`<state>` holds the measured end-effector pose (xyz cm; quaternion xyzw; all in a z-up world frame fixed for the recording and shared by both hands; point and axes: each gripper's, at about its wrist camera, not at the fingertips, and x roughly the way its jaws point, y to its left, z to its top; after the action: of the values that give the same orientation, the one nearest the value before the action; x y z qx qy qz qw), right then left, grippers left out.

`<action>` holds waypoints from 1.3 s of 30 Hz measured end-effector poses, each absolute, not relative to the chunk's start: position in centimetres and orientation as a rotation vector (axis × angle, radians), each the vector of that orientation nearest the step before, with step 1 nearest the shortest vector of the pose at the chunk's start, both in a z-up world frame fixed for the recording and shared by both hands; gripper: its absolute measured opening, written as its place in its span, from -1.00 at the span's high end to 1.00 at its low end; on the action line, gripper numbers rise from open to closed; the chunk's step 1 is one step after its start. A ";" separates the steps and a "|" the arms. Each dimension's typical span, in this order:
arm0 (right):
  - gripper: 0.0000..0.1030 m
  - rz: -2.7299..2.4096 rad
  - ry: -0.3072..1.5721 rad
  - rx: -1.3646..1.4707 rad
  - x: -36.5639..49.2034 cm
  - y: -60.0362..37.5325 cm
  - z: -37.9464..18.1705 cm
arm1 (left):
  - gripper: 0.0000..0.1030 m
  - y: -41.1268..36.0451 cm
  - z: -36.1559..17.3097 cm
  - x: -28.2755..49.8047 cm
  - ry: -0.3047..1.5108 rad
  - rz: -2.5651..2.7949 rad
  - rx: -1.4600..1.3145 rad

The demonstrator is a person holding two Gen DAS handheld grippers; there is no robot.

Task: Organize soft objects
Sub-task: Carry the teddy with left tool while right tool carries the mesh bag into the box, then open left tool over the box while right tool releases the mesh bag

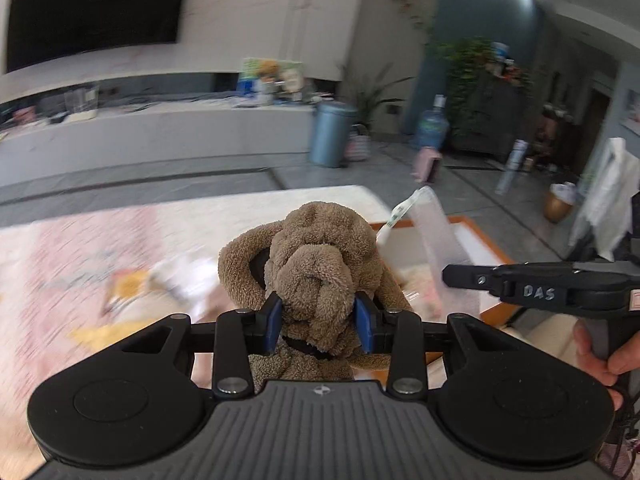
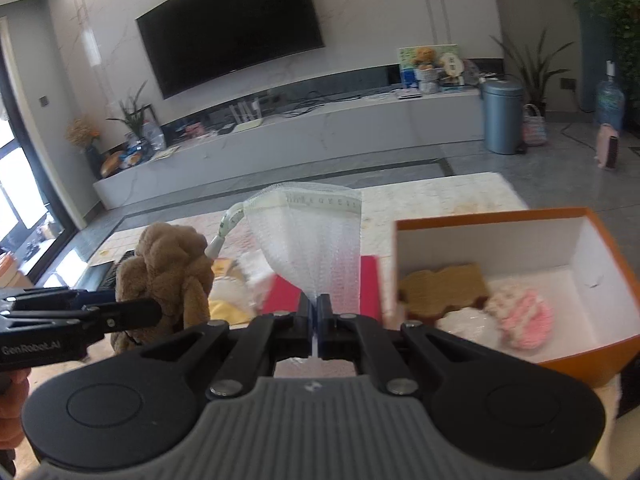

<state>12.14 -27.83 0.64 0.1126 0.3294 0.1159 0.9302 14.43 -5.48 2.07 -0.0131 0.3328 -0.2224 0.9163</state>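
My left gripper [image 1: 319, 320] is shut on a brown plush dog [image 1: 320, 264], held up in the air; the dog also shows at the left of the right wrist view [image 2: 164, 272]. My right gripper [image 2: 318, 320] is shut on a white mesh bag [image 2: 312, 236] with a drawstring tag, also seen in the left wrist view [image 1: 436, 232]. An orange box with a white inside [image 2: 592, 216] stands to the right and holds a tan sponge [image 2: 440, 288], a pink-and-white fluffy item [image 2: 524, 316] and a white soft item [image 2: 468, 324].
Below lie a patterned rug [image 1: 80, 264], a red flat item [image 2: 288, 296] and yellow and white soft items [image 2: 228, 304]. Behind are a long white TV bench [image 2: 320, 136], a blue bin [image 2: 502, 118] and plants.
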 end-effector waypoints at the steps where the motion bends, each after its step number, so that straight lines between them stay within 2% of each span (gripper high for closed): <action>1: 1.00 0.218 0.675 0.231 12.5 -29.0 0.9 | 0.18 -6.4 2.3 15.2 0.683 -0.481 -0.027; 8: 1.00 0.096 0.739 0.218 15.6 -36.4 1.2 | 0.18 -13.9 1.5 22.0 0.725 -0.641 -0.029; 15: 1.00 0.022 0.904 0.226 20.8 -42.0 -2.1 | 0.18 -21.4 -3.1 28.1 0.889 -0.737 -0.029; 22: 1.00 -0.026 1.055 0.202 24.1 -45.7 -7.4 | 0.18 -27.0 -10.1 30.5 1.102 -0.775 0.028; 30: 0.99 -0.037 1.186 0.165 25.4 -46.9 -12.2 | 0.17 -29.8 -13.2 30.0 1.156 -0.820 0.134; 37: 0.83 -0.042 1.228 0.153 25.5 -47.1 -13.5 | 0.04 -30.9 -13.4 29.4 1.141 -0.836 0.164; 39: 0.68 -0.047 1.233 0.146 25.4 -47.1 -13.4 | 0.03 -30.6 -13.2 28.9 1.144 -0.838 0.156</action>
<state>25.44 -47.09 -13.37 0.0685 0.5778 -0.0220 0.8130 28.87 -30.62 -13.21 0.0717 0.5248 -0.3845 0.7560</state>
